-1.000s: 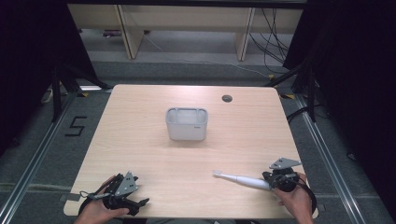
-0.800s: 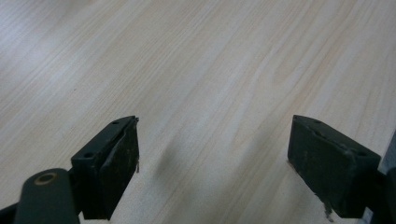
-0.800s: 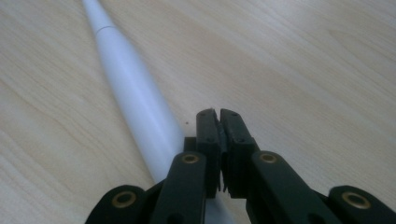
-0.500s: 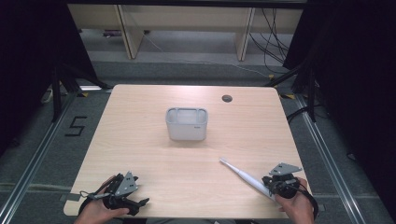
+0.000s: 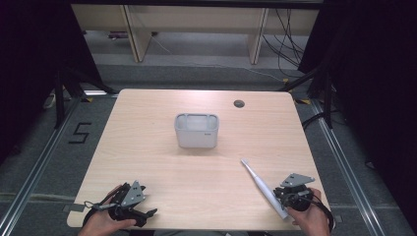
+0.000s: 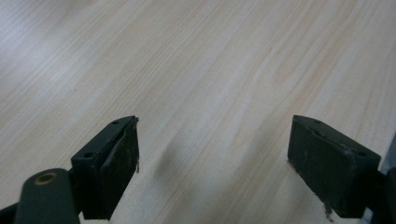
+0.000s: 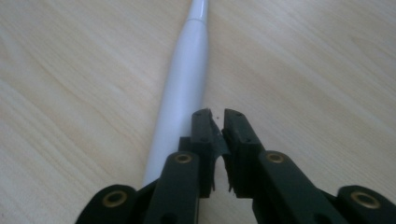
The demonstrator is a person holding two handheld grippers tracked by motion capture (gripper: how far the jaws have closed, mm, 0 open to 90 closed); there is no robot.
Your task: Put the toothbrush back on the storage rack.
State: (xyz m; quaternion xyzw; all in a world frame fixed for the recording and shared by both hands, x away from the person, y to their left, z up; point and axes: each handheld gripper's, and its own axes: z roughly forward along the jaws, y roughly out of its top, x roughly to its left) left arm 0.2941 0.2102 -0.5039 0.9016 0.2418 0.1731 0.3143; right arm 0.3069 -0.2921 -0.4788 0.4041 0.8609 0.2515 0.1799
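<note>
A white electric toothbrush (image 5: 260,184) lies flat on the wooden table (image 5: 147,152) at the front right, its head pointing away toward the middle. My right gripper (image 5: 284,195) sits at its handle end. In the right gripper view the toothbrush (image 7: 184,79) runs along the outside of the left jaw. The right gripper (image 7: 215,114) has just been opening to a narrow gap, with nothing between the jaws. My left gripper (image 5: 142,204) rests at the front left. In its own view the left gripper (image 6: 215,154) stands wide open over bare wood.
A grey rectangular bin (image 5: 196,130) stands near the table's middle, well beyond both grippers. A small dark cable hole (image 5: 239,103) is at the back right. Shelving and cables lie on the floor behind the table.
The toothbrush has swung from pointing left to pointing away toward the bin and now lies beside the right jaws. The right hand shifted slightly; the left hand stayed put.
</note>
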